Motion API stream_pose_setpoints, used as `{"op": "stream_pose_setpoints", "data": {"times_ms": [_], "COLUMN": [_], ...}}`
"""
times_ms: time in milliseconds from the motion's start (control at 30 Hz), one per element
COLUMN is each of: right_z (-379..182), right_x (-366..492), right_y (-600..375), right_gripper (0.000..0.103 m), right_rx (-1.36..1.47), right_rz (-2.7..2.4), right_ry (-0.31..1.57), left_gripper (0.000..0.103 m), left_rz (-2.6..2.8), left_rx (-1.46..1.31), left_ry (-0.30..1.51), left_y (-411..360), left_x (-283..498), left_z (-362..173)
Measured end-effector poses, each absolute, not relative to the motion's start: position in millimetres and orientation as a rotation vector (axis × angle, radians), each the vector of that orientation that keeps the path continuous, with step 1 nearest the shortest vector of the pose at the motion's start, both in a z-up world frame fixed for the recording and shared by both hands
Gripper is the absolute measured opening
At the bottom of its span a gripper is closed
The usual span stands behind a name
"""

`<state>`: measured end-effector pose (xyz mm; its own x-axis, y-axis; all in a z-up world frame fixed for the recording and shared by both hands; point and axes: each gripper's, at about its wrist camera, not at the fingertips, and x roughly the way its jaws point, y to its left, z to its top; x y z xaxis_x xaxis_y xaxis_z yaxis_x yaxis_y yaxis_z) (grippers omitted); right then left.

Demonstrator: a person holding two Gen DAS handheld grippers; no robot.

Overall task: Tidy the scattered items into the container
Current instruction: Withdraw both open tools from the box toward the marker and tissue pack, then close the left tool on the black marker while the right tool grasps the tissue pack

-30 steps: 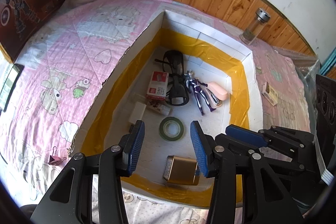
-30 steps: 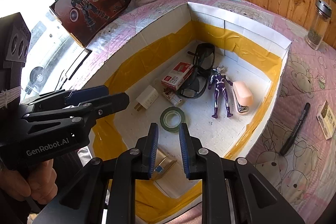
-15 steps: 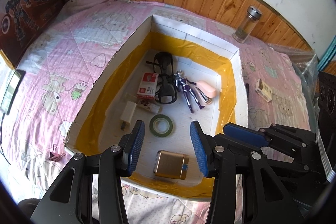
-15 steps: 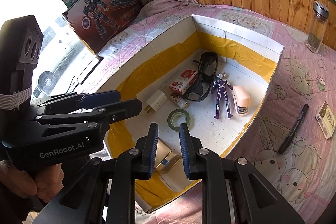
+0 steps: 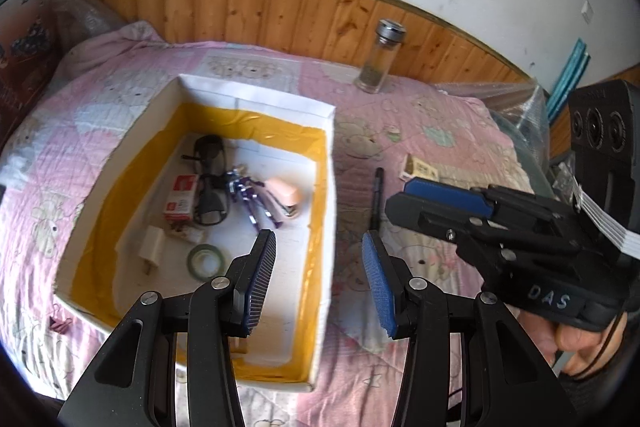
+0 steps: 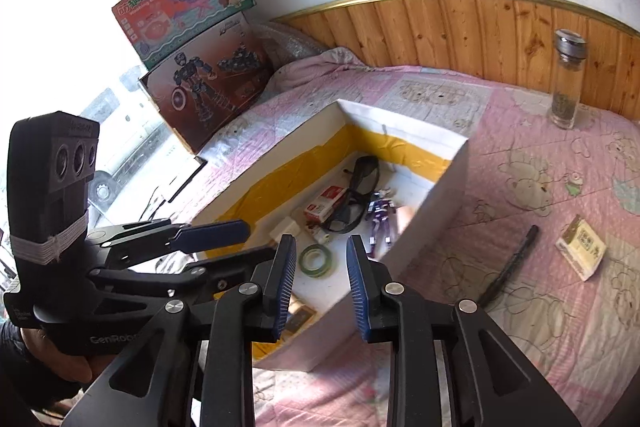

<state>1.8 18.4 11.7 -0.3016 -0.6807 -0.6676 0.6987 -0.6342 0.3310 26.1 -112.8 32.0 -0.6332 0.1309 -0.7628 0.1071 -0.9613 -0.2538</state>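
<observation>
- Left wrist view, with the container (image 5: pixel 330 131) as landmark: a white box lined with yellow tape lies open-topped on the pink bed quilt (image 5: pixel 420 123), so things can be dropped in from above. A pink binder clip (image 5: pixel 58 323) lies on the quilt just outside its near left corner.
- Inside the container lie a white charger (image 5: pixel 152 245), a red-and-white box (image 5: pixel 182 197), dark glasses (image 5: pixel 210 183), a green tape roll (image 5: pixel 205 258), a purple figure (image 5: pixel 250 193) and a pink stapler (image 5: pixel 285 195), all loosely grouped on the floor of the box.
- Left gripper (image 5: pixel 318 285) hovers over the container's right wall, jaws released and wide apart, nothing between them.
- Right of the container, on the quilt: a black pen (image 5: pixel 377 195) just beside the wall, a small cream box (image 5: pixel 422 170) a little farther off, and a glass bottle (image 5: pixel 380 57) upright near the wooden headboard.
- Right wrist view: right gripper (image 6: pixel 322 287) sits above the container's near corner; its jaws have just been opening and are released, nothing between them. The pen (image 6: pixel 510 269) and cream box (image 6: pixel 580 253) lie to the right of these jaws, well clear of them; judged the likeliest next pickups.
</observation>
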Motion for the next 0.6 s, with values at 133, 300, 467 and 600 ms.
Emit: {"op": "stream_pose_setpoints", "data": {"times_ms": [133, 300, 467, 600], "right_z": [10.9, -16.4, -58.9, -88.6], "right_x": [-23.6, -72.2, -118.7, -144.9], "right_y": [59.2, 112.0, 136.6, 143.8], "right_gripper": [0.032, 0.043, 0.051, 0.065], "right_rx": [1.024, 1.123, 1.232, 1.251], "right_rz": [-2.118, -2.237, -2.278, -2.294], "right_ry": [0.085, 0.138, 0.287, 0.389], "left_gripper": [0.048, 0.048, 0.048, 0.048], "left_rz": [2.710, 2.630, 2.578, 2.549], "left_rx": [-1.339, -1.364, -1.430, -1.481], "left_ry": [-0.399, -0.357, -0.357, -0.341], "left_y": [-78.5, -40.6, -16.6, -0.6], "left_x": [5.4, -22.9, -60.8, -92.0], "left_z": [26.2, 11.2, -18.1, -42.9]}}
